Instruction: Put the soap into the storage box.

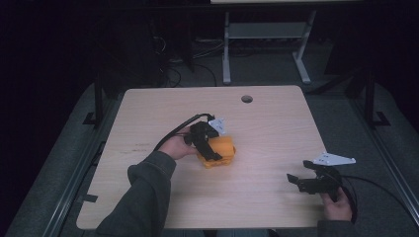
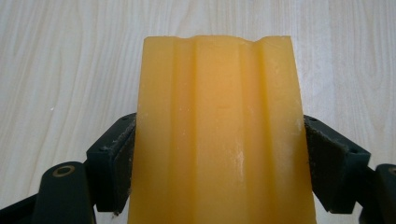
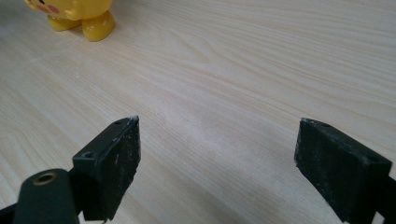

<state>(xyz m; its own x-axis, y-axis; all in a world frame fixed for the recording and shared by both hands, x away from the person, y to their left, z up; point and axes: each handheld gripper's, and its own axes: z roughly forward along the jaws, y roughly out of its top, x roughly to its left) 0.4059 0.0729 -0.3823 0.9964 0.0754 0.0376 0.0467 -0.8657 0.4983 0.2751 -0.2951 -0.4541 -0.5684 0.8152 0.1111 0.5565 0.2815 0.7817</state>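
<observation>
A yellow plastic toy figure (image 1: 223, 149) stands near the middle of the light wooden table (image 1: 272, 128). My left gripper (image 1: 210, 152) reaches in from the left and is shut on it. In the left gripper view the toy's ridged yellow back (image 2: 219, 116) sits between the two black pads (image 2: 114, 158), which press on both its sides. My right gripper (image 1: 299, 173) rests low over the table's front right, open, with nothing between its fingers (image 3: 116, 158). The right gripper view shows the toy's feet and a red cheek mark (image 3: 77, 14) far off at the top left.
A round cable hole (image 1: 246, 98) lies near the table's far edge. A white-legged desk frame (image 1: 267, 34) stands on the dark floor behind. Black cables trail from both grippers. Bare wood lies between the toy and my right gripper.
</observation>
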